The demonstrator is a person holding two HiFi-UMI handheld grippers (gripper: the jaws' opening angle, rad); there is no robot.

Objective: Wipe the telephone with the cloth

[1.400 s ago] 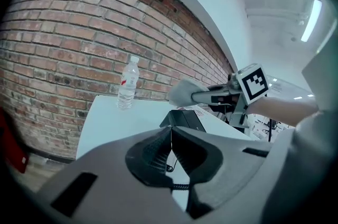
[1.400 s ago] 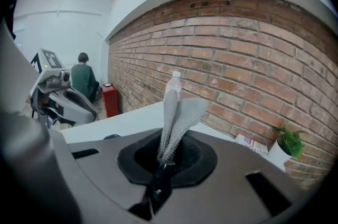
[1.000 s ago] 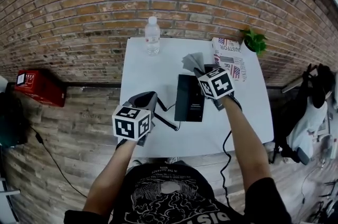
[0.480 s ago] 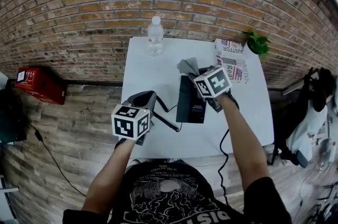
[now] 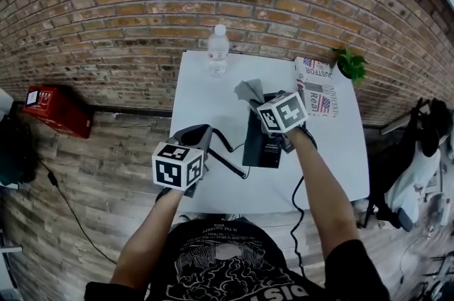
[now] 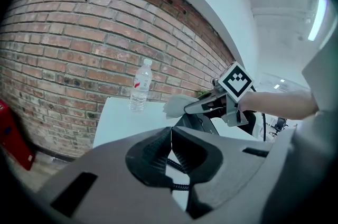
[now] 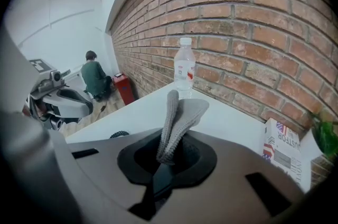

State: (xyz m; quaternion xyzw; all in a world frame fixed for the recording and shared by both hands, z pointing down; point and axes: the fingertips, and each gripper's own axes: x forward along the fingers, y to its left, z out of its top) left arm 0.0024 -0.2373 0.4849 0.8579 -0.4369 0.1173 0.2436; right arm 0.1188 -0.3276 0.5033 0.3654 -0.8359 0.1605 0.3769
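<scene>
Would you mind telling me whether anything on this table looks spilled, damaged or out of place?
Nothing looks spilled or damaged. The bottle stands upright, the telephone looks intact, and the cloth is clamped in the right gripper.

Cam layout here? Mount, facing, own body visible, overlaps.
Head view: on the head, steeply down at the table; both forearms, left gripper, right gripper show.
Left gripper view: on the left gripper, along its closed jaws toward the brick wall; right gripper and forearm show.
Right gripper view: on the right gripper, along jaws clamping the cloth, toward the wall; only gripper body clearly shows.
Shared: water bottle in all three.
</scene>
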